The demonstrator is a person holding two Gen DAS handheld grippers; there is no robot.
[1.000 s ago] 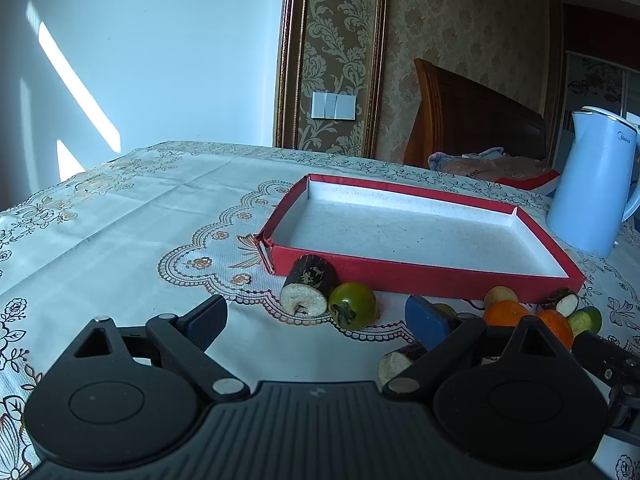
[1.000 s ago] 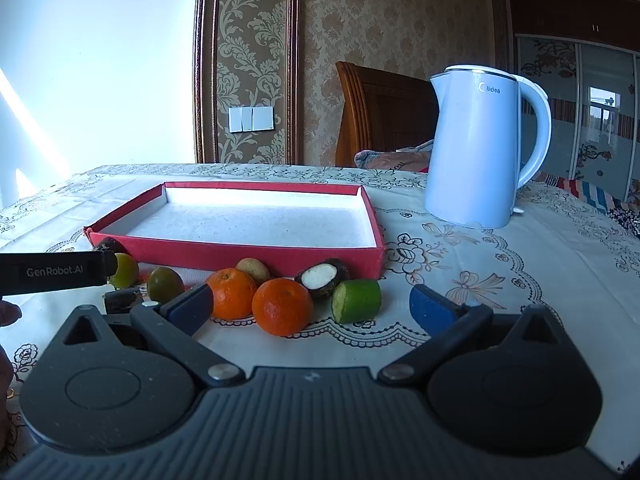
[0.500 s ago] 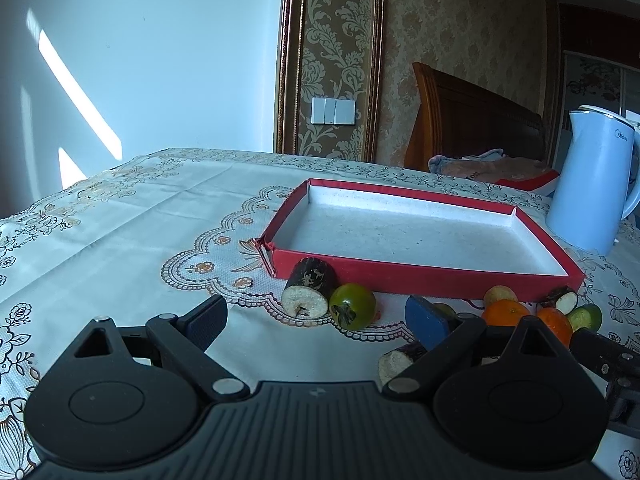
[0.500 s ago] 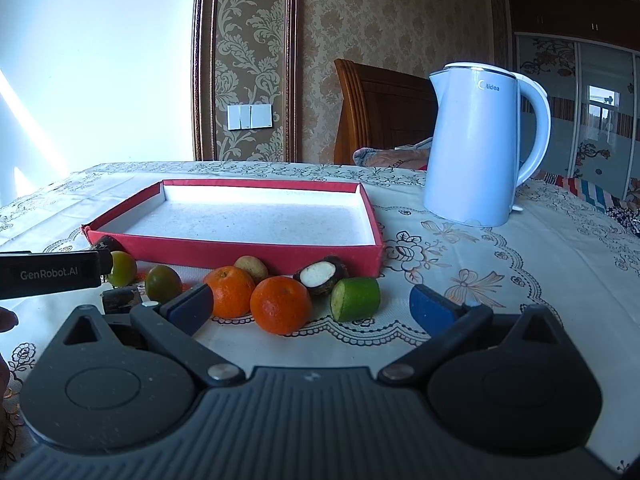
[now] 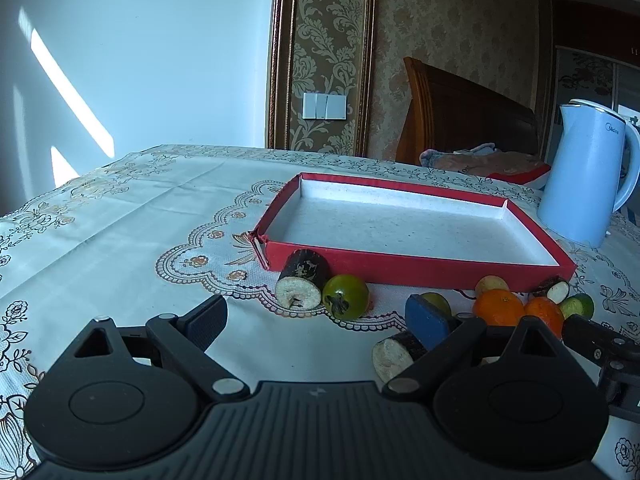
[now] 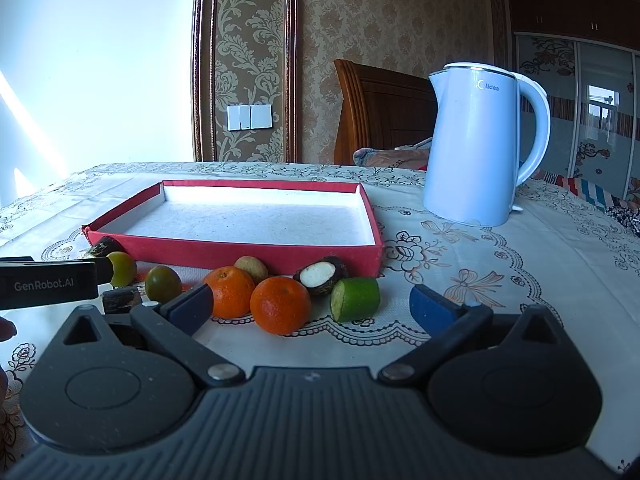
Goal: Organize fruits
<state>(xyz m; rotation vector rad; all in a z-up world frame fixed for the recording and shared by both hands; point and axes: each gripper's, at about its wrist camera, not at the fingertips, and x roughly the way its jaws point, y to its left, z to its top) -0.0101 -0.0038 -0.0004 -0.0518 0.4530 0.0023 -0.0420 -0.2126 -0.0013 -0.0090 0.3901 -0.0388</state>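
Note:
A shallow red tray (image 5: 420,266) (image 6: 240,249) with a white floor lies empty on the tablecloth. Fruit lines its near wall: a dark cane stub (image 5: 302,278), a green tomato (image 5: 346,295), two oranges (image 6: 280,304) (image 6: 229,291), a cut lime (image 6: 354,298), a dark white-fleshed piece (image 6: 320,274) and a tan round fruit (image 6: 251,267). My left gripper (image 5: 316,318) is open just short of the stub and tomato, with another cane piece (image 5: 394,354) by its right finger. My right gripper (image 6: 310,306) is open, the nearer orange between its fingers, untouched.
A pale blue electric kettle (image 6: 478,144) stands right of the tray. The other gripper's black body (image 6: 48,284) reaches in from the left over two green fruits (image 6: 162,283) (image 6: 122,268). A wooden headboard (image 5: 460,112) and patterned wall rise behind the table.
Both grippers have edged slightly closer to the fruit row and risen a little. No fruit has moved, and both stay open.

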